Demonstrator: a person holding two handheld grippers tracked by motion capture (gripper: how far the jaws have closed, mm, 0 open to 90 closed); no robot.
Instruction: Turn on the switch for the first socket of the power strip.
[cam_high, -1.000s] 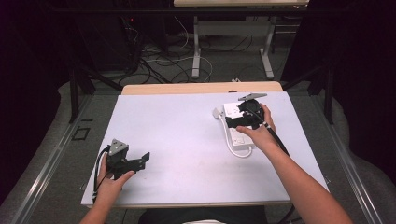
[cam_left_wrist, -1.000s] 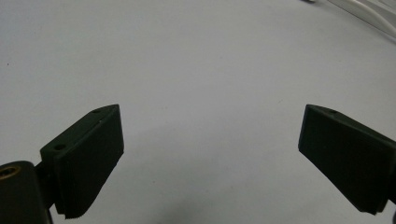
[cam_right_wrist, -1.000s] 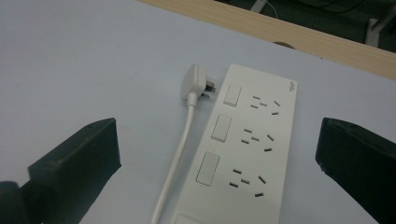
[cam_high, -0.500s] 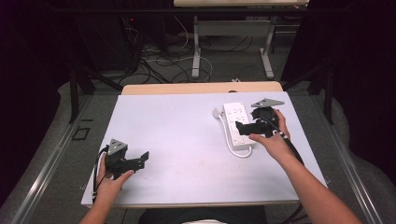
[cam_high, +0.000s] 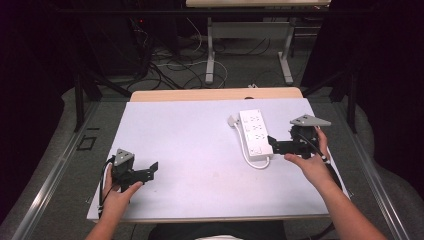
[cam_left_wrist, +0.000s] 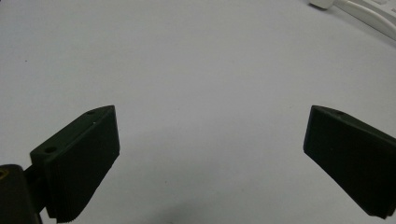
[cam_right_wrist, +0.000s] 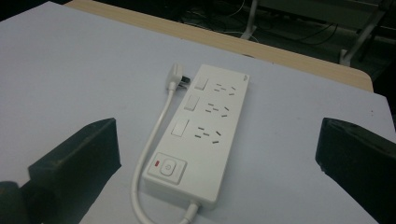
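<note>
**Now: both claws wide, power strip just ahead of the right one**

Right claw (cam_high: 274, 145) sits on the flat white tabletop (cam_high: 190, 140) with its jaws spread wide, gripping nothing. Directly in front of it, framed between those two black jaws in the right gripper view, lies the white plastic power strip (cam_right_wrist: 201, 128), flat on the table, switch end nearest the claw. Its short white cable (cam_right_wrist: 152, 140) loops out of that near end and runs along the strip's side to the white plug (cam_right_wrist: 176, 77) resting beside the far end. Over to the left claw (cam_high: 150, 170): released too, jaws well apart, bare table between them, the strip far ahead and off to its right.
</note>
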